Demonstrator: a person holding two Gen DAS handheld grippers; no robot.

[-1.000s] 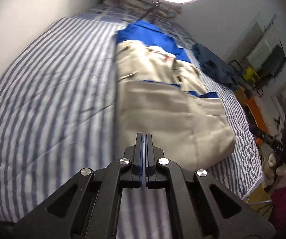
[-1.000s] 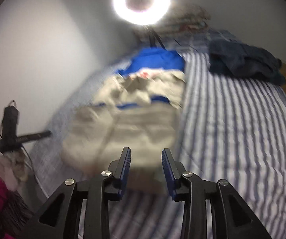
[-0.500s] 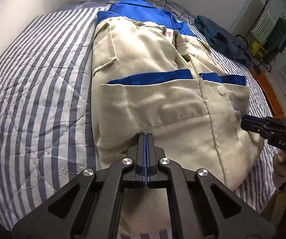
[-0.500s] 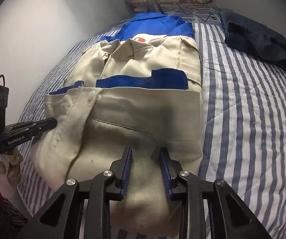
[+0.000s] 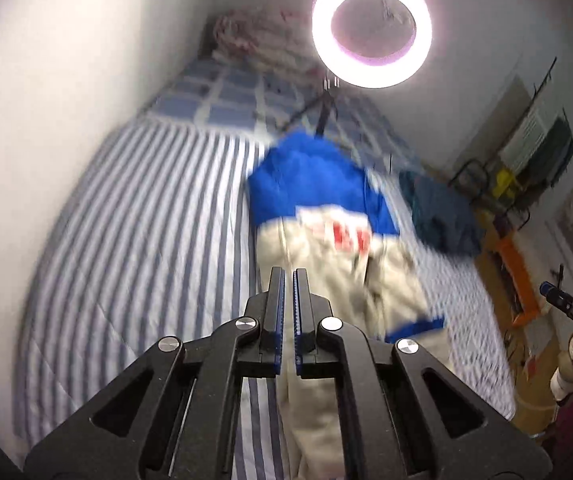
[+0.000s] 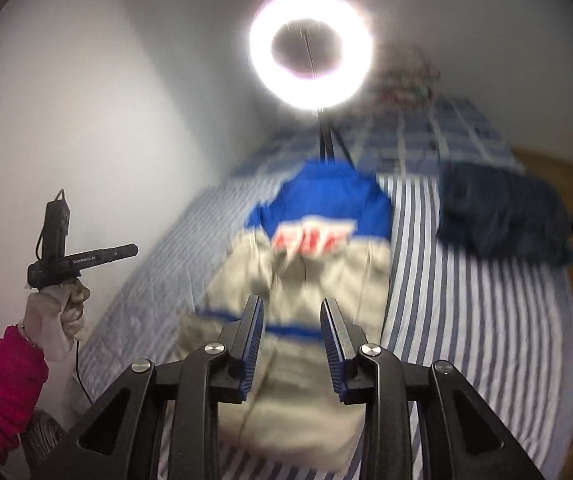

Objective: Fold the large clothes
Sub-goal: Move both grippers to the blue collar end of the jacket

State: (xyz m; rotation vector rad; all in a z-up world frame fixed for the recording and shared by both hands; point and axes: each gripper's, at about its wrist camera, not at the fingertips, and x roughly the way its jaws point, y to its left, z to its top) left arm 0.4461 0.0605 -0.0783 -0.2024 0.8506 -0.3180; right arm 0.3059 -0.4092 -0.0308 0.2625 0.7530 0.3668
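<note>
Jacket (image 6: 306, 280) ahead of my empty jaws, left gripper (image 5: 288, 276) closed, right gripper (image 6: 292, 312) apart, looks soft and floppy, so I'd pinch its hem corners.

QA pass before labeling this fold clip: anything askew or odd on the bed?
The beige and blue jacket lies rumpled, its lower edge uneven. A dark blue garment sits bunched in a heap beside it on the striped bedspread. Both views are blurred; nothing looks damaged.

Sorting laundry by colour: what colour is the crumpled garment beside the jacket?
Dark navy garment, clearest in the right wrist view.
</note>
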